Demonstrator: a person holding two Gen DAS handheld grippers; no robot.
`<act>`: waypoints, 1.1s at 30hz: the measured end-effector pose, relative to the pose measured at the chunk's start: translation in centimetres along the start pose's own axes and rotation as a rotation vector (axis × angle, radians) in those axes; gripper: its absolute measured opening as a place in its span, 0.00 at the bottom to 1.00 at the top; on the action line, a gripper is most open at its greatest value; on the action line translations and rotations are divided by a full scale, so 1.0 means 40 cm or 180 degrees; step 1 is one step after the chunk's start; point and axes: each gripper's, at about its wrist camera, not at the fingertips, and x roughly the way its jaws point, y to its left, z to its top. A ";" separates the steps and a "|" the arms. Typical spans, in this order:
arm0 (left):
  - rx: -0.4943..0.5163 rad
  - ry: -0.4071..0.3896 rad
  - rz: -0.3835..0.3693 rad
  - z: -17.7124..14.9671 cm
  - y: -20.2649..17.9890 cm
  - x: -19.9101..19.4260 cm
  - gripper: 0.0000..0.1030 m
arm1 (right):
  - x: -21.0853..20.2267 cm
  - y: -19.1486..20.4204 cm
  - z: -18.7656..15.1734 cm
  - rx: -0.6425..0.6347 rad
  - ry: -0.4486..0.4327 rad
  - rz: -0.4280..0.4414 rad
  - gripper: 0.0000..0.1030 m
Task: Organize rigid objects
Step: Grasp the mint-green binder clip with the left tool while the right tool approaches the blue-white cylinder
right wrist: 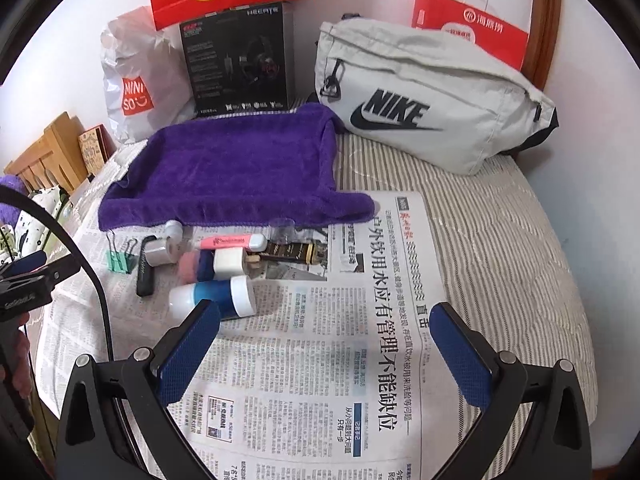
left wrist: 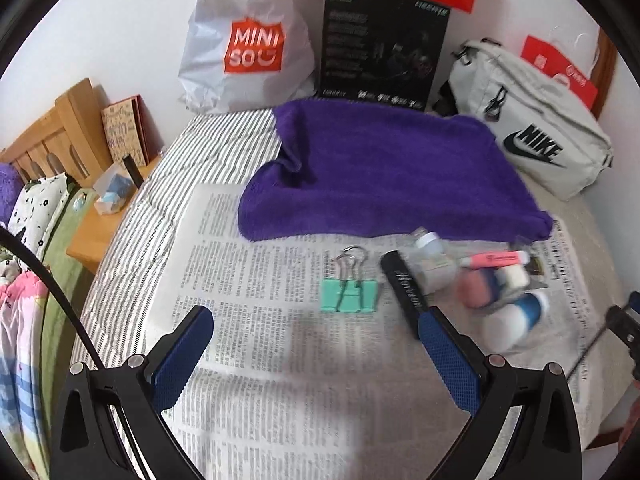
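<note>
My left gripper and right gripper both hover with jaws spread wide, holding nothing. The small items sit clustered on the newspaper beside the purple towel, probably awaiting sorting.

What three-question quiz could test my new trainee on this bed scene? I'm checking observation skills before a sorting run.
1. True or false: both grippers, left gripper and right gripper, hold something.
2. What lies nearest the green binder clip? A) black tube B) Nike bag C) Miniso bag
3. What do the small items lie on?

Key: 1 false, both open and empty; 2 A; 3 the newspaper.
</note>
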 end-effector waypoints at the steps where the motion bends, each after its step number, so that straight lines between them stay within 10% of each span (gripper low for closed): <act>1: -0.0011 0.0020 0.0006 0.000 0.004 0.014 1.00 | 0.011 -0.001 -0.003 0.0008 0.0023 0.0010 1.00; 16: 0.0091 0.0141 -0.0224 0.007 -0.025 0.153 0.92 | 0.133 -0.027 -0.017 0.0079 0.0286 0.0028 1.00; 33: 0.0345 0.0037 -0.0183 0.008 -0.043 0.163 0.39 | 0.156 0.058 -0.016 -0.0055 0.0260 0.0692 1.00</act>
